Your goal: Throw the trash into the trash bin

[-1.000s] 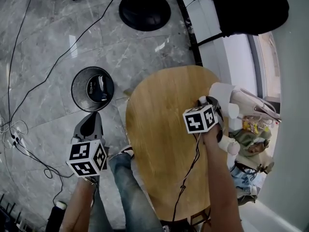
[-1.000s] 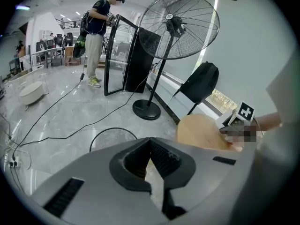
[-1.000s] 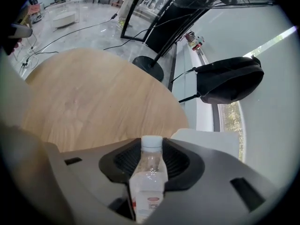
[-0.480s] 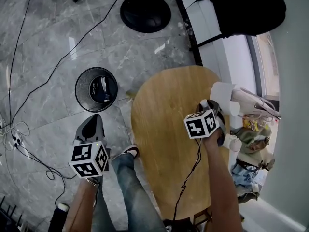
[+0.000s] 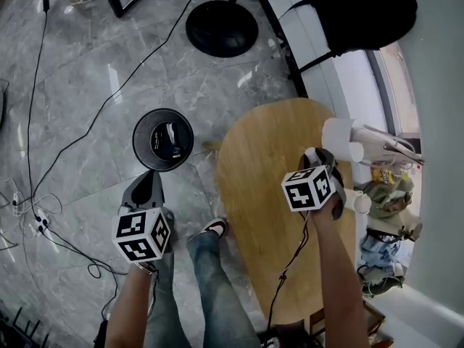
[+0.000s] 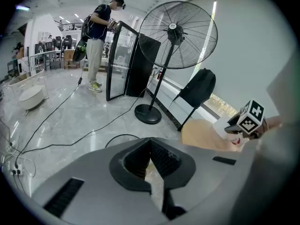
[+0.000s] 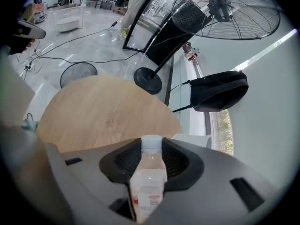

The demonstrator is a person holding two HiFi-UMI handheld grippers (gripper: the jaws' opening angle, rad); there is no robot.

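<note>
A clear plastic bottle [image 7: 149,177] with a white cap and a red label stands upright between the jaws of my right gripper [image 7: 151,150], which is shut on it. In the head view the right gripper [image 5: 319,159] hangs over the right part of the oval wooden table [image 5: 261,187]. The round black mesh trash bin [image 5: 163,139] stands on the grey marble floor left of the table, with some dark rubbish inside. My left gripper [image 5: 143,188] hovers over the floor just in front of the bin. Its tips [image 6: 150,142] meet, with nothing seen between them.
A fan's black round base [image 5: 222,27] stands beyond the bin, and a black backpack [image 5: 362,9] leans at the window sill. Cables [image 5: 80,122] run across the floor at the left. White cups [image 5: 341,140] and clutter crowd the table's right edge. A person's legs [image 5: 210,281] are below.
Both grippers have risen a little; the right one still has the bottle. The bin and the table have shifted rightward in the head view, and the bin lies nearer the left gripper.
</note>
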